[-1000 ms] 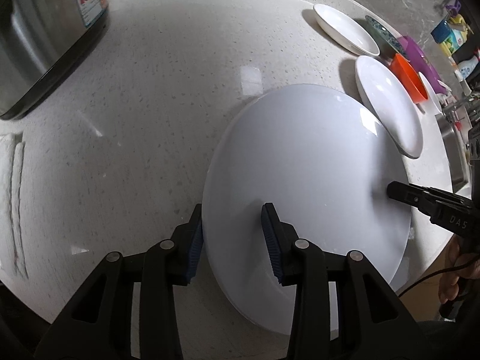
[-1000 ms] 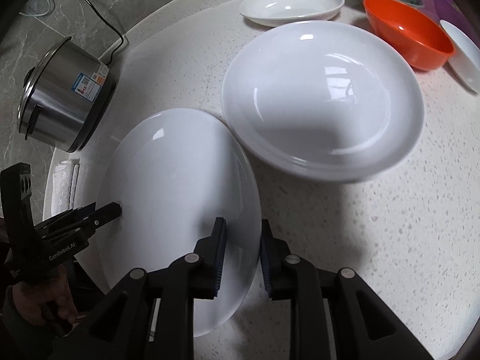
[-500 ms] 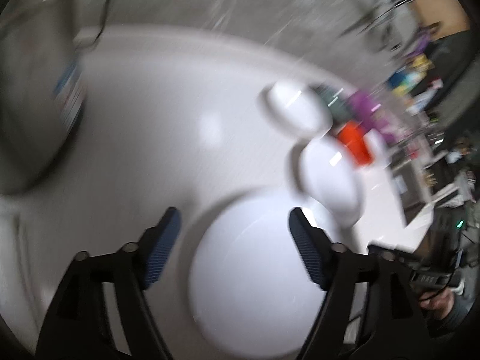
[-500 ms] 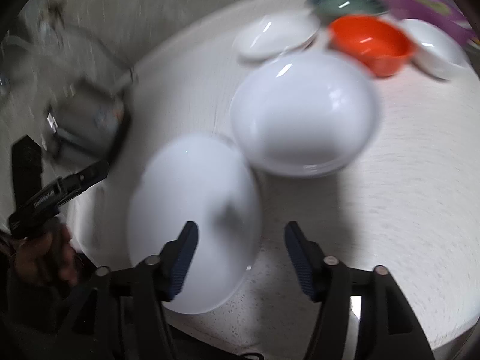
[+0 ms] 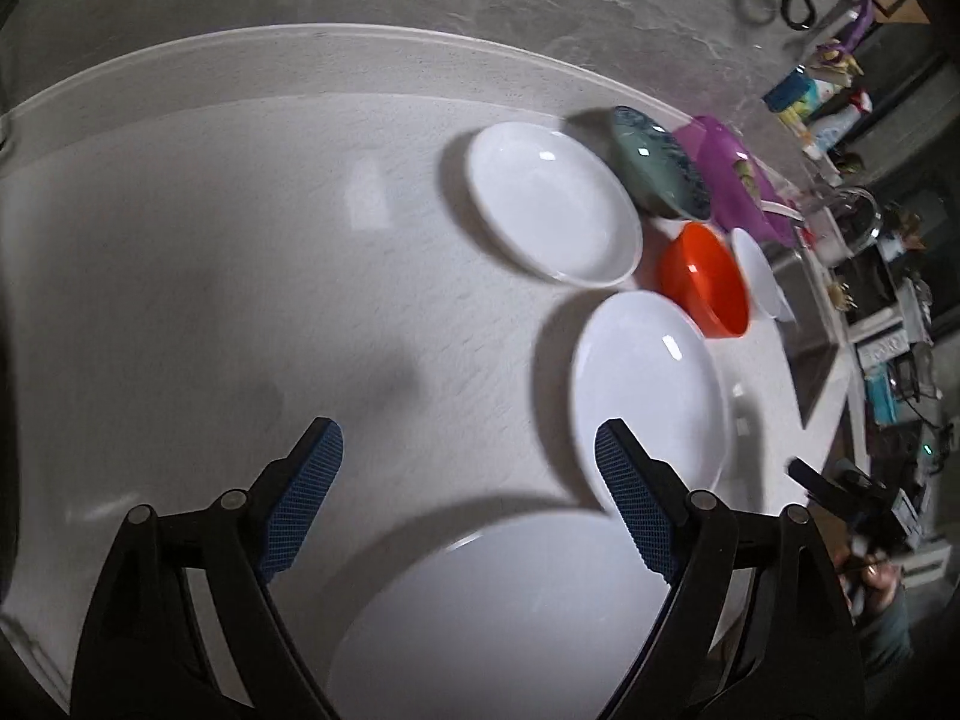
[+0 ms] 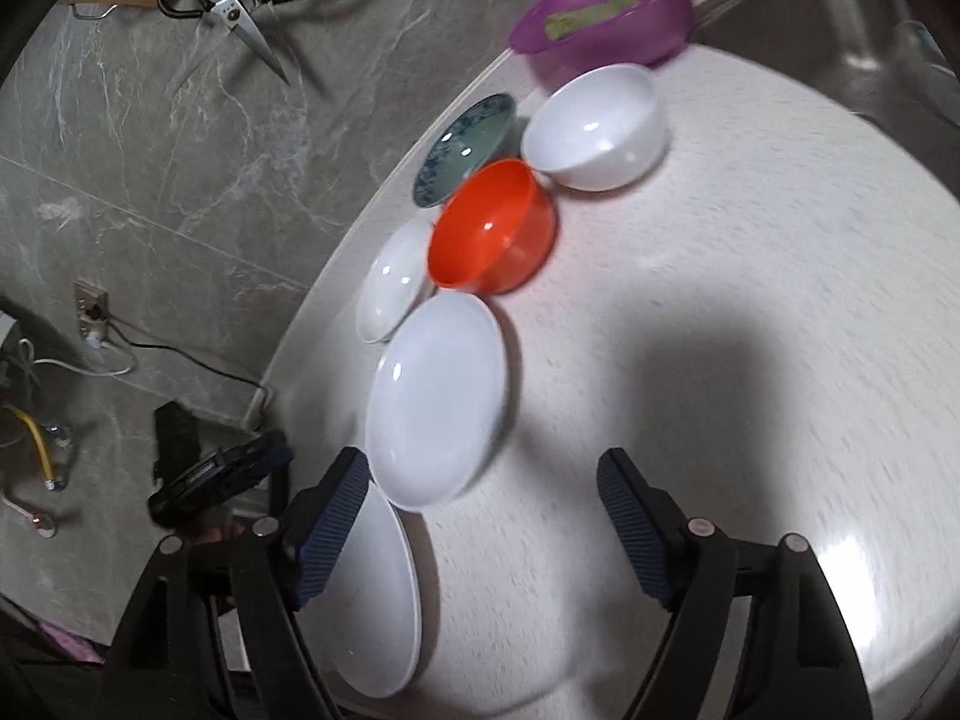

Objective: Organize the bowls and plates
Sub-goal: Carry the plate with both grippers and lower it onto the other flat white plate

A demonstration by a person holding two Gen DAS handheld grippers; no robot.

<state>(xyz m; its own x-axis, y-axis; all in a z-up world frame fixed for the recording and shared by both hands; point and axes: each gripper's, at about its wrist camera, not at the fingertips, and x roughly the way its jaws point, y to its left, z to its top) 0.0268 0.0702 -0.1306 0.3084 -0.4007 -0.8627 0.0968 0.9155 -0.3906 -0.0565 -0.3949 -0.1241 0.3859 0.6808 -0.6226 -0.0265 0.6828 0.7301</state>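
The large white plate (image 5: 510, 618) lies flat on the counter below my left gripper (image 5: 465, 429). That gripper's jaws are opening, with nothing between them. My right gripper (image 6: 483, 459) is also opening and holds nothing; the large plate (image 6: 372, 600) lies by its left finger. Beyond it are a medium white plate (image 6: 438, 402), a shallow white dish (image 6: 393, 279), an orange bowl (image 6: 492, 228), a green patterned bowl (image 6: 465, 147), a white bowl (image 6: 594, 126) and a purple bowl (image 6: 606, 6). The left wrist view shows the medium plate (image 5: 651, 390) and the orange bowl (image 5: 705, 276).
Scissors (image 6: 240, 0) hang on the marble wall behind the white speckled counter (image 6: 720, 360). A steel sink (image 6: 840, 18) sits at the far right. A shelf with cluttered items (image 5: 840, 96) stands past the counter's end. Cables and a socket (image 6: 90, 306) are on the wall at left.
Both grippers have let go of the large white plate's edges, opened wide and drawn up and away. Both views have swung toward the row of plates and bowls; the steel cooker has left view.
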